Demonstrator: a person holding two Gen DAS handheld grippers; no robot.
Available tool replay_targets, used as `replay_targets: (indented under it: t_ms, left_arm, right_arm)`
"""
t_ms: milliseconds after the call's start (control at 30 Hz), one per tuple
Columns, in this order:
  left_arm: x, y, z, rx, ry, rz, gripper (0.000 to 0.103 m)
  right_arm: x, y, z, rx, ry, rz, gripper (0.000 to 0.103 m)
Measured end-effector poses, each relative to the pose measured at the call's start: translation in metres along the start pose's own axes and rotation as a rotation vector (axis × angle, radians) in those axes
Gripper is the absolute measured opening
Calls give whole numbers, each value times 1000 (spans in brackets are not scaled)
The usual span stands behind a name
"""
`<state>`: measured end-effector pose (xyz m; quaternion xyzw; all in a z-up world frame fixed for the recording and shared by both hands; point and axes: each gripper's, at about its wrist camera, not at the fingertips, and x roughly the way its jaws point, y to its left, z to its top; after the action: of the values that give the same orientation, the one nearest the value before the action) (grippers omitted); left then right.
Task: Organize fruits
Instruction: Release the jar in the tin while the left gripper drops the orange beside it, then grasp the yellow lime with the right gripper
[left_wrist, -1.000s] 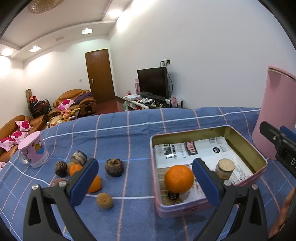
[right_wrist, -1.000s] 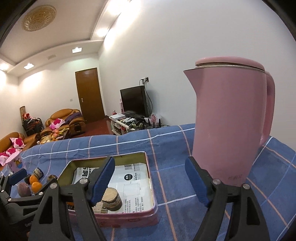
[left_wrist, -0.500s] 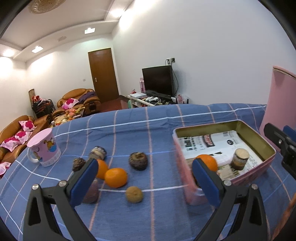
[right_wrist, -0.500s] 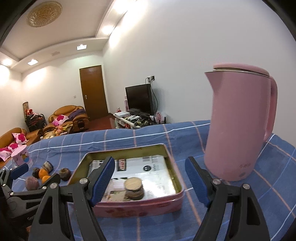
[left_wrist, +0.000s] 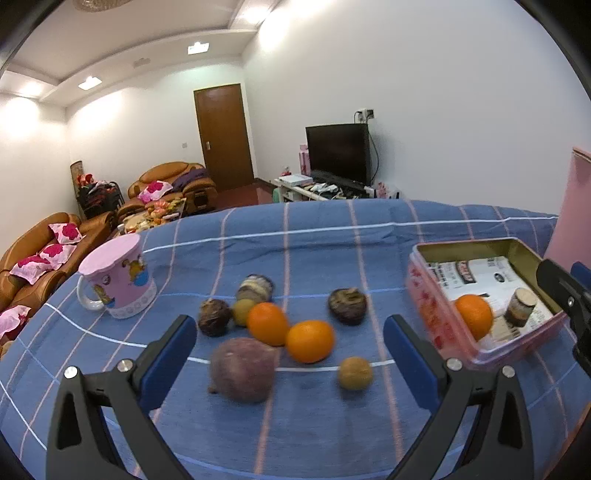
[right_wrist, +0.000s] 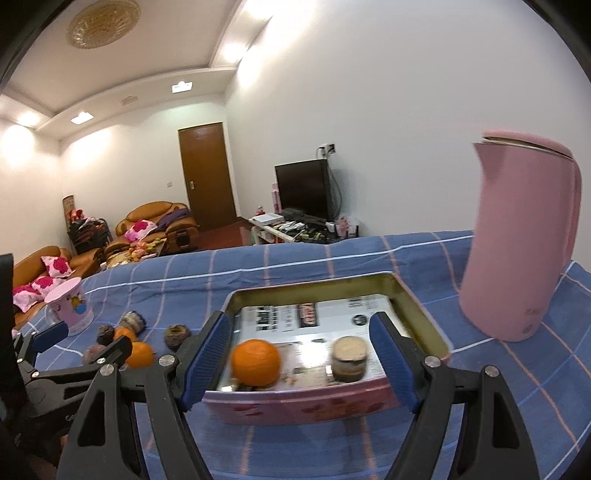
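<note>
Loose fruits lie on the blue checked cloth: two oranges (left_wrist: 309, 340), a large purple fruit (left_wrist: 243, 368), a small brown fruit (left_wrist: 355, 373) and several dark round ones (left_wrist: 347, 305). A pink tin (left_wrist: 436, 310) lined with newspaper holds one orange (left_wrist: 473, 320) and a small brown jar (left_wrist: 520, 307). My left gripper (left_wrist: 290, 360) is open and empty, just short of the loose fruits. My right gripper (right_wrist: 304, 360) is open and empty at the tin's (right_wrist: 314, 404) near wall, in line with the orange (right_wrist: 255, 362) and jar (right_wrist: 349, 358).
A pink mug (left_wrist: 118, 280) stands at the left of the cloth. A tall pink kettle (right_wrist: 517, 243) stands right of the tin. The left gripper (right_wrist: 70, 354) shows at the lower left of the right wrist view. Sofas, a door and a TV are behind.
My left gripper has swung left from the tin to face the loose fruits. My right gripper has turned left, from the kettle toward the tin. Both stay open.
</note>
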<state>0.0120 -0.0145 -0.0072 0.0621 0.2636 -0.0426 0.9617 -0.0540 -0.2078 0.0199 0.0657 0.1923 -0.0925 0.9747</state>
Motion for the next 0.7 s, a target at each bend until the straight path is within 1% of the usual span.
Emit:
replay_targets:
  t_ms: [200,367,500,567,633,700]
  left_arm:
    - [11,40,-2,-28,36,25,103]
    - [22,81,-3,-73,74,85,103]
    - [25,109,-3,-123,83,120,103]
    - [25,119,-3,-145,85,129,103]
    - [25,129,-3,-164,86,126,103]
    - [25,136,-3,-185,88,115,103]
  right_arm:
    - [3,30,-3,-40,12,41,79]
    - [9,56,-6,-94,35,69,79]
    - [19,75,-8,-122,82,109,79]
    - [27,86,-10,-142,123,136,79]
    - [37,99,-13,-172,178,162,79]
    - [42,111,-17,-202,213,182,79]
